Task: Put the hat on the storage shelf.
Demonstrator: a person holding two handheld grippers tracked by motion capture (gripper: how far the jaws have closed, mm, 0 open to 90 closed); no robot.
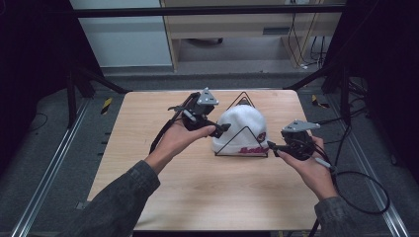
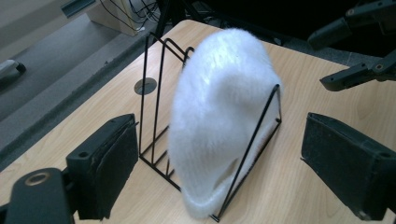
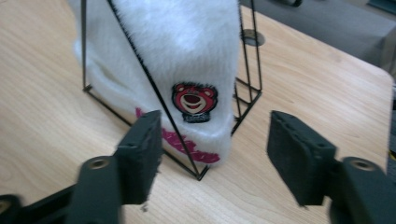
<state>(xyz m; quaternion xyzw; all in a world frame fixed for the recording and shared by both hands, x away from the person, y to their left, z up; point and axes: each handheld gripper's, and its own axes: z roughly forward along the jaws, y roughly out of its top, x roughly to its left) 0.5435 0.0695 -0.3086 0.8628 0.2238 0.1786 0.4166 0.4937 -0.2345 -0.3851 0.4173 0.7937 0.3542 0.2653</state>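
White fuzzy beanie is sitting in a black wire rack near the middle of the light wooden table, propped upright between the rack's triangular frames. Starting at the left of the high view, a grey-sleeved forearm is reaching in from the bottom edge, and the left hand is holding the left gripper so that its tips are lying right at the hat's left side; whether they are touching the knit cannot be told from above. In the left gripper view the left gripper is showing its jaws spread wide, with the beanie and one corner of the wire rack standing between the two black pads and nothing pinched. Moving rightward, the hat is showing a red bear patch and pink lettering along its cuff on the side facing the person. At the right, the right hand is holding the right gripper just beside the rack's lower right corner. In the right gripper view the right gripper is likewise gaping apart, its jaws framing the cuff of the beanie and the near corner of the rack without closing on either. A black cable is trailing from that gripper over the table's right edge.
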